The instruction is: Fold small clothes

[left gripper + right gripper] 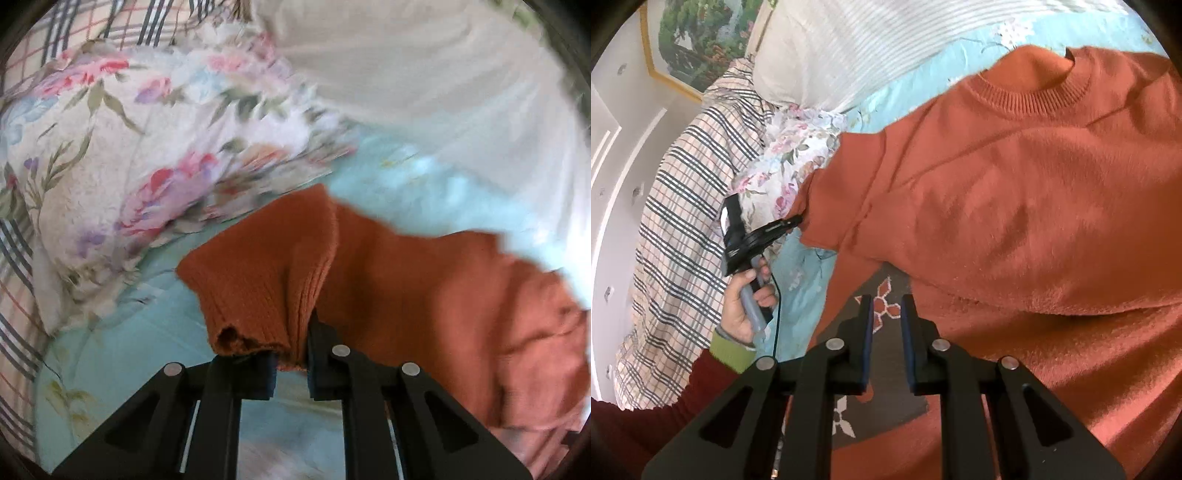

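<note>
An orange knitted sweater (1015, 206) lies on a light blue bed sheet (805, 273), collar at the upper right. My left gripper (291, 354) is shut on the ribbed cuff of its sleeve (266, 280) and holds it lifted off the sheet. The left gripper also shows in the right wrist view (792, 223), clamped on the sleeve end. My right gripper (886, 314) is a little open and empty, hovering over the sweater's lower edge, where a dark patch with red and white flower shapes (884, 306) shows between the fingers.
A floral pillow (122, 155) lies left of the sleeve. A plaid blanket (683, 206) and a white striped pillow (849, 48) lie beyond it. A framed picture (698, 40) hangs on the white wall.
</note>
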### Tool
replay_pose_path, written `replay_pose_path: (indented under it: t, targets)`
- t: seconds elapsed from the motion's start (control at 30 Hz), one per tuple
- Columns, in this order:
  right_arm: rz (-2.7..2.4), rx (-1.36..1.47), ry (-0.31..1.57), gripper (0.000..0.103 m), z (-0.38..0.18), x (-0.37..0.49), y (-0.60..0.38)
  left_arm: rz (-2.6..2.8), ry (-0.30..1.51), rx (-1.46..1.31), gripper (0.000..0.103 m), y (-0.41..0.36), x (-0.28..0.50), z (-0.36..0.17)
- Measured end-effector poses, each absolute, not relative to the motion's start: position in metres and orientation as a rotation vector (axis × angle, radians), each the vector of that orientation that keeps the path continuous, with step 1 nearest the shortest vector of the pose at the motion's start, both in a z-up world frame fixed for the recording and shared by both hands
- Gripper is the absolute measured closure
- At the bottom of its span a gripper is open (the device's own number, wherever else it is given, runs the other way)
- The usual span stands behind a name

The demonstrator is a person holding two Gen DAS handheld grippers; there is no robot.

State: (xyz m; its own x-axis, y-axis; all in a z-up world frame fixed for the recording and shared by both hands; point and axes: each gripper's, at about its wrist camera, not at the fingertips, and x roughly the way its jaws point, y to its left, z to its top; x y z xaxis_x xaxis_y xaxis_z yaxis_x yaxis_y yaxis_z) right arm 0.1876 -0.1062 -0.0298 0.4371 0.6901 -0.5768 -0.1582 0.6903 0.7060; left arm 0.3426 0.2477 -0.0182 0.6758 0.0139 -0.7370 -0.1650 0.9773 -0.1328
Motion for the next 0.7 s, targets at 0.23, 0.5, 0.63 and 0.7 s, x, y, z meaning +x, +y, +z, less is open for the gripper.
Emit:
replay_pose_path:
  t: [0.23, 0.5, 0.63, 0.7]
  targets:
    - [0.520, 0.657, 0.879, 0.086, -0.004, 0.167, -0.138, -0.260, 0.728, -0.315, 0.093, 0.156, 0.292, 0.049]
    - [0.344, 0.721, 0.766, 0.086, 0.012, 0.133, -0.210, -0.576, 0.830, -0.259, 0.094, -0.021, 0.285, 0.031]
    - [0.249, 0.761, 0.749, 0.086, 0.007, 0.117, -0.244, -0.599, 0.909, -0.198, 0.094, -0.086, 0.291, -0.009]
    - [0.215, 0.771, 0.751, 0.086, 0.003, 0.112, -0.254, -0.592, 0.954, -0.174, 0.093, -0.106, 0.297, -0.032]
